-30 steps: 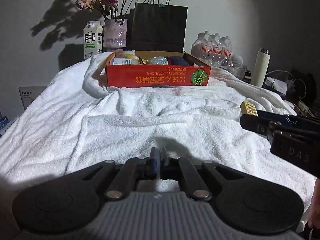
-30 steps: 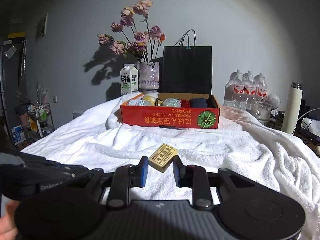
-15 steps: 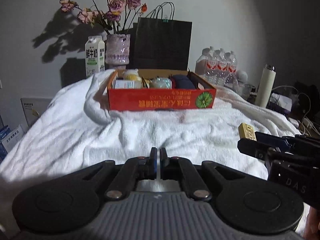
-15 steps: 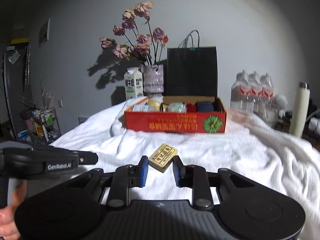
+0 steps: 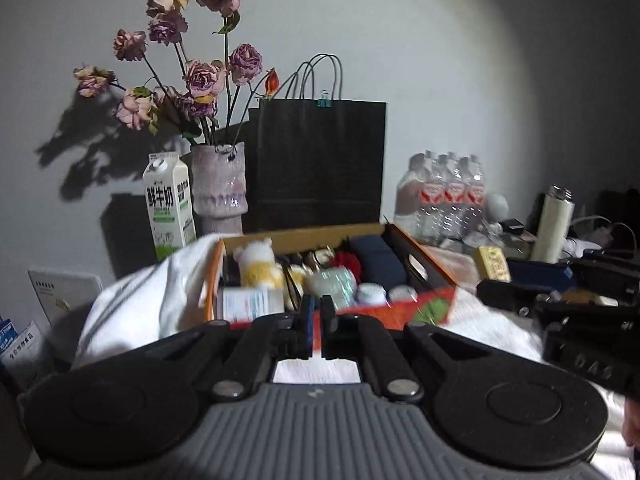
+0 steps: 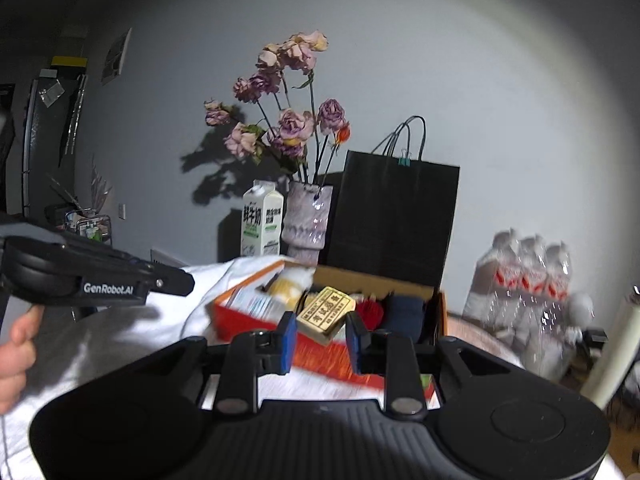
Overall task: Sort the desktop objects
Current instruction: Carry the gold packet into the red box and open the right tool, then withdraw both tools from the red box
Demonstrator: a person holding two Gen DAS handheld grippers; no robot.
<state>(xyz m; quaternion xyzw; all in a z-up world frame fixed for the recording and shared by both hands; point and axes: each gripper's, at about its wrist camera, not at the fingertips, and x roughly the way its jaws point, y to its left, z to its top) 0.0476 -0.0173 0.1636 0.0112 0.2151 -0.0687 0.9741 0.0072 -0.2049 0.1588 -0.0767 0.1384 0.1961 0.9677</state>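
A small yellow box with printed characters (image 6: pixel 327 311) is seen clamped between the blue pads of the right tongs (image 6: pixel 321 336), held in the air in front of the red cardboard box (image 6: pixel 256 324) that sits on the white towel-covered desk (image 6: pixel 132 328). The same yellow box (image 5: pixel 493 263) is picked out at the right of the left wrist view, at the tip of the right tongs (image 5: pixel 516 280). The left tongs (image 5: pixel 316 326) are shown pressed together with nothing between them, raised before the open red cardboard box (image 5: pixel 400 312). Inside that box, a yellow-and-white plush toy (image 5: pixel 259 262), a red item (image 5: pixel 347 261), a dark blue item (image 5: pixel 378 258), a white carton with blue print (image 5: pixel 250 302) and two small white round lids (image 5: pixel 384 294) are visible, though blurred. Behind the box, a milk carton (image 5: pixel 168 204), a pale glass vase (image 5: pixel 219 188) of dried roses (image 5: pixel 200 76), and a black paper bag (image 5: pixel 320 164) with a teal binder clip are lined up against the grey wall. To the right, a pack of water bottles (image 5: pixel 444 196) and a cream insulated flask (image 5: pixel 554 224) are seen. A person's hand (image 6: pixel 18 356) is glimpsed at the left edge of the right wrist view, gripping the handle of the left tongs (image 6: pixel 176 280).
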